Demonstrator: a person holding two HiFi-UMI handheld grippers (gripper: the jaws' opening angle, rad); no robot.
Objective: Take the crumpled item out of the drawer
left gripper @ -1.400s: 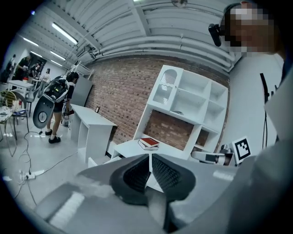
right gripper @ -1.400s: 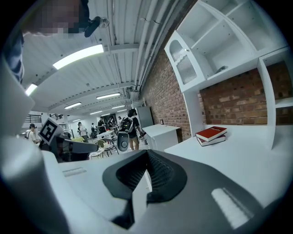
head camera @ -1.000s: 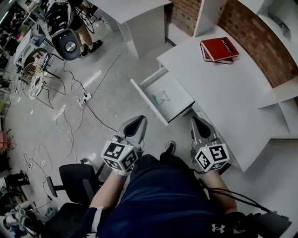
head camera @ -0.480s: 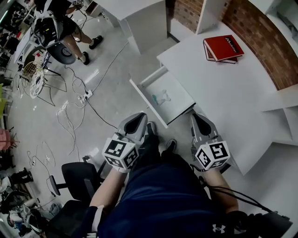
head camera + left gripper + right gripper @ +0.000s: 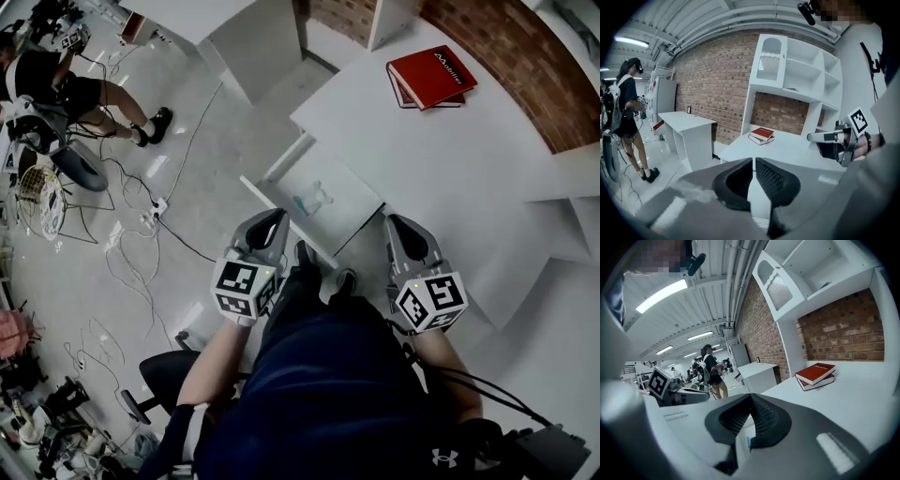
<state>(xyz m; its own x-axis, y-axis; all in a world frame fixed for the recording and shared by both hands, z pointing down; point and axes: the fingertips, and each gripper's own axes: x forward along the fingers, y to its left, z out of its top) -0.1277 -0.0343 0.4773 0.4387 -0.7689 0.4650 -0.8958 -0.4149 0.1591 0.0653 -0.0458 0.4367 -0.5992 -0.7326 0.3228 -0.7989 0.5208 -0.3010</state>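
Note:
The white drawer (image 5: pixel 349 208) stands pulled out from the white desk (image 5: pixel 469 178). A small pale, teal-tinted crumpled item (image 5: pixel 309 200) lies inside it. My left gripper (image 5: pixel 272 219) hovers just short of the drawer's near left corner. Its jaws are shut with nothing between them (image 5: pixel 753 161). My right gripper (image 5: pixel 399 223) hangs over the desk's front edge, right of the drawer, also shut and empty (image 5: pixel 751 397). Both are held above the person's legs, apart from the item. Each gripper shows in the other's view: the right one (image 5: pixel 834 137), the left one (image 5: pixel 670 390).
Two red books (image 5: pixel 431 77) are stacked at the desk's far side, below a brick wall with white shelves (image 5: pixel 806 70). A second white desk (image 5: pixel 234 28) stands beyond. Cables (image 5: pixel 141 234) trail over the floor. A person (image 5: pixel 56 84) stands far left. An office chair (image 5: pixel 173 375) is behind me.
The head view has swung, so the drawer and desk now sit closer above the grippers. The person's feet have stepped toward the drawer. Both grippers keep their places and stay shut.

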